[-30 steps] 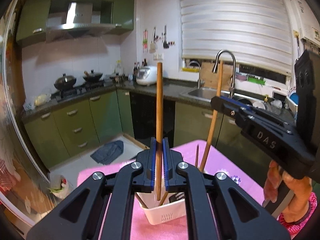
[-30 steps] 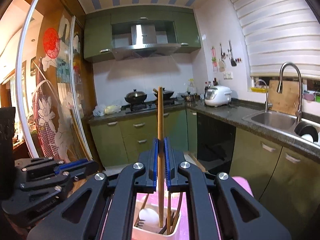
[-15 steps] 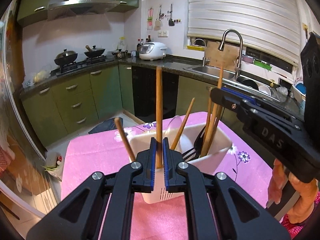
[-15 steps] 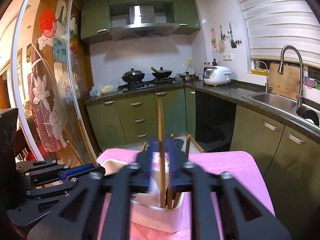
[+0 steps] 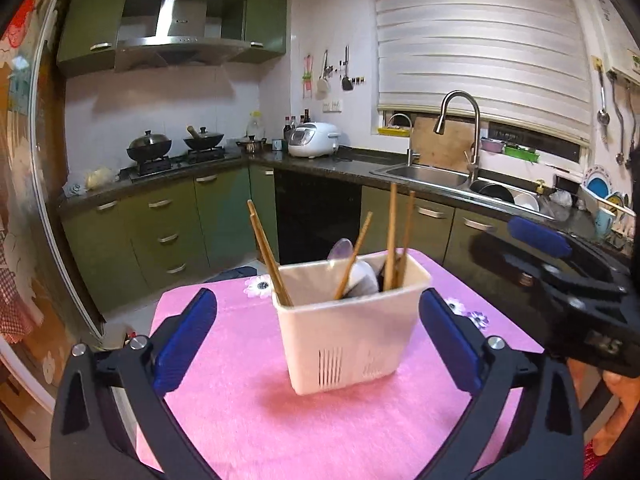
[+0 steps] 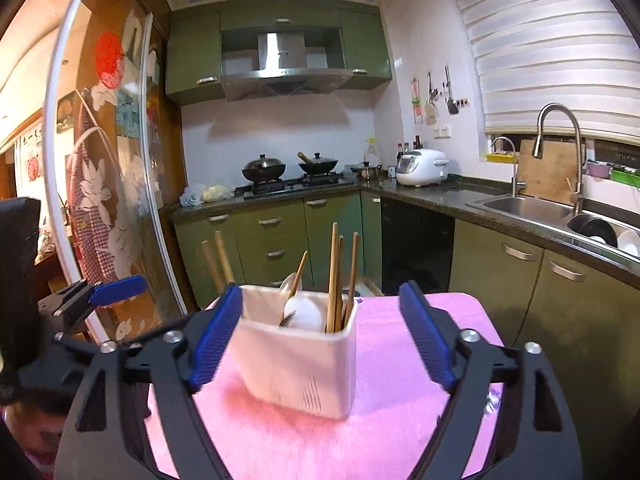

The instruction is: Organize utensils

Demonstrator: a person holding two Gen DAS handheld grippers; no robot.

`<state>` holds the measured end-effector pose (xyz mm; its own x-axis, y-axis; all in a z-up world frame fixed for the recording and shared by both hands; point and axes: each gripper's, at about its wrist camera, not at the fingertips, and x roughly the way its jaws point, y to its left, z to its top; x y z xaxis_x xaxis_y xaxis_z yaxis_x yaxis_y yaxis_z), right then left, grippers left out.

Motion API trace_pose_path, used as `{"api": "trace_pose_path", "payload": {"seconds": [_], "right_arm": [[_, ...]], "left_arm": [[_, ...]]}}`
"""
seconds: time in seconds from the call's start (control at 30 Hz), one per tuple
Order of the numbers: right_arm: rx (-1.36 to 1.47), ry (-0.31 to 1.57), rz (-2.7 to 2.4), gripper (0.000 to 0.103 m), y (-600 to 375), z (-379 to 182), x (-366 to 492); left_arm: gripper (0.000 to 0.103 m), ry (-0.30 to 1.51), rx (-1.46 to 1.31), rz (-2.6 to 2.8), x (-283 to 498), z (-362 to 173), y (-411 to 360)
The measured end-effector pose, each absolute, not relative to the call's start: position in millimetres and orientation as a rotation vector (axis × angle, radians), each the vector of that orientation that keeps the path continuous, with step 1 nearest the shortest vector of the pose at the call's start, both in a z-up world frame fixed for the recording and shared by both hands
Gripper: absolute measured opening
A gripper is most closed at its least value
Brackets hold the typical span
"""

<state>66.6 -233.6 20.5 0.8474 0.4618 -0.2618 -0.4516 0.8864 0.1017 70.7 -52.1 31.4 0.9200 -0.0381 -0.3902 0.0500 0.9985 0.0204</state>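
A white utensil holder point(image 5: 348, 332) point(image 6: 296, 360) stands on a pink cloth-covered table point(image 5: 320, 420) point(image 6: 400, 360). Several wooden chopsticks point(image 5: 394, 236) point(image 6: 334, 272) and a white spoon point(image 6: 304, 312) stand in it. My left gripper point(image 5: 317, 300) is opening wide. The holder sits ahead between its blue pads point(image 5: 188, 340), which do not touch it. My right gripper point(image 6: 320, 294) is also opening, its pads point(image 6: 424, 336) on either side of the holder, with nothing gripped. Each gripper shows at the edge of the other's view: right gripper point(image 5: 560, 280), left gripper point(image 6: 80, 304).
Green base cabinets point(image 5: 168, 232) and a dark counter run behind the table, with a stove and woks point(image 6: 292, 170), a rice cooker point(image 6: 422, 167) and a sink with tap point(image 5: 436, 172). A glass sliding door point(image 6: 104, 184) stands at left. A hand point(image 5: 616, 392) holds the right gripper.
Both grippers were shut on upright chopsticks. They came down over the holder and opened, and those chopsticks now stand in the holder.
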Motion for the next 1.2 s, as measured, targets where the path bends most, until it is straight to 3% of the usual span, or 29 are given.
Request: {"api": "trace_pose_path", "payload": {"seconds": [0.13,0.5,1.2], "right_arm": [[0.038,0.262,0.452,0.099,-259.7,10.3,10.3],[0.046,0.323,0.387,0.099,-301.0,-30.8,-71.5],[0.038,0.286,0.369,0.099,-299.6,-12.6,-98.6]], "left_arm": [[0.096,0.388,0.020,-0.043,38.8,31.8,-61.1],[0.097,0.410,-0.030,-0.054,-2.4,23.3,-83.4],[0.097,0.400,-0.002,0.013,-51.1,15.0,-94.3]]}}
